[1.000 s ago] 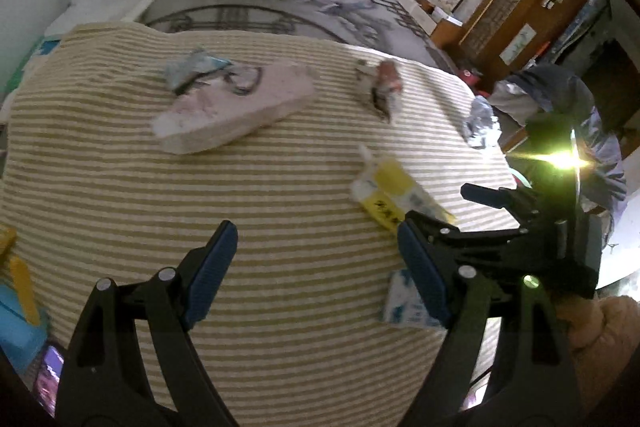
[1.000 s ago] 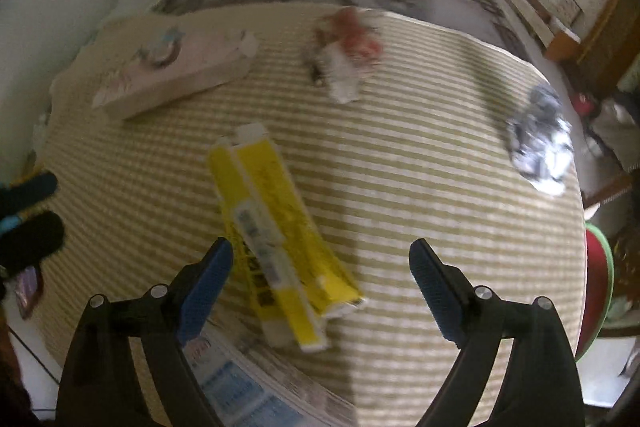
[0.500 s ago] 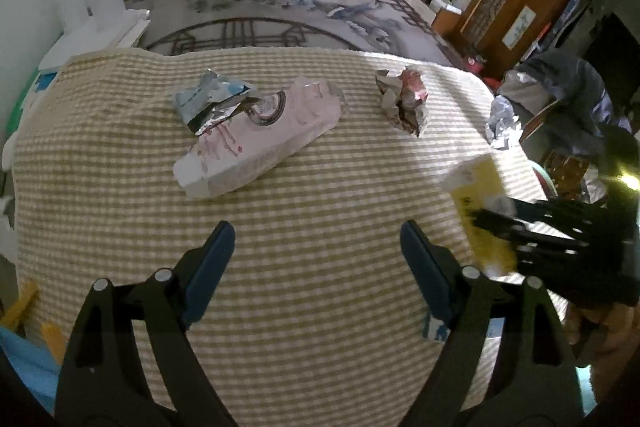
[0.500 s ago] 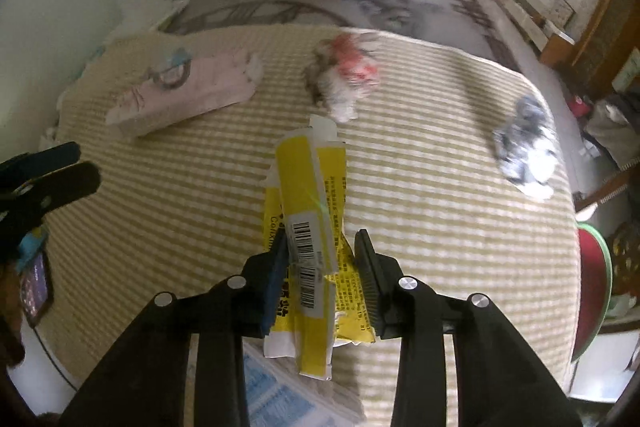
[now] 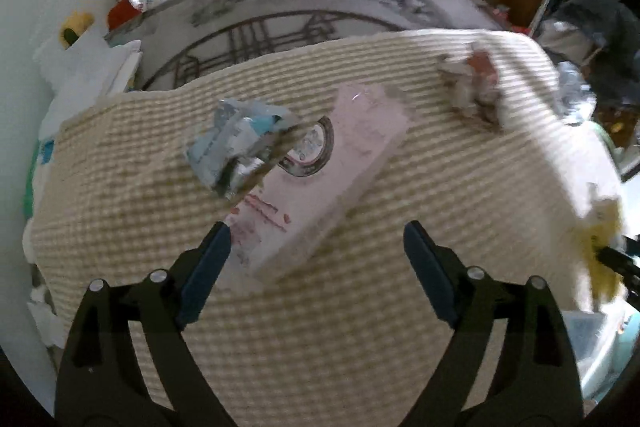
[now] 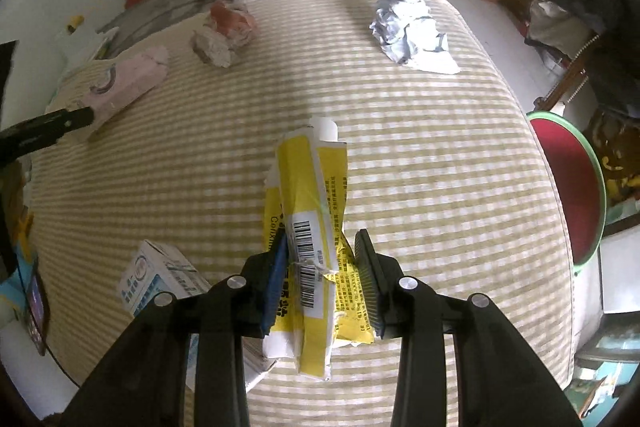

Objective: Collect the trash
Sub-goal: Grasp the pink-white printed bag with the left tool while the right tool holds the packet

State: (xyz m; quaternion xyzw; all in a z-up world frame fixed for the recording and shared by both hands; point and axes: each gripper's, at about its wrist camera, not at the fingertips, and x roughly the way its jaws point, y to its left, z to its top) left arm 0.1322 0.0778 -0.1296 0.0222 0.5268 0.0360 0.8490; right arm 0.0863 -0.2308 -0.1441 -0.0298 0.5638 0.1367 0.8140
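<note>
Right gripper (image 6: 324,279) clamped on yellow wrapper (image 6: 310,227), lifted above checked cloth (image 6: 420,167). Left gripper (image 5: 316,267) spread wide, holding nothing, over pink box (image 5: 320,171). On cloth: one pink box, one blue-white carton (image 6: 160,279), three crumpled wrappers: blue (image 5: 236,143), red-white (image 6: 226,31), silver (image 6: 412,31).

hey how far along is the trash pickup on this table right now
Nothing visibly binned yet. In hand: the right gripper clamps the yellow wrapper. Left: the pink box, blue wrapper, red-and-white wad, silver foil and small carton. The left gripper is open.
</note>
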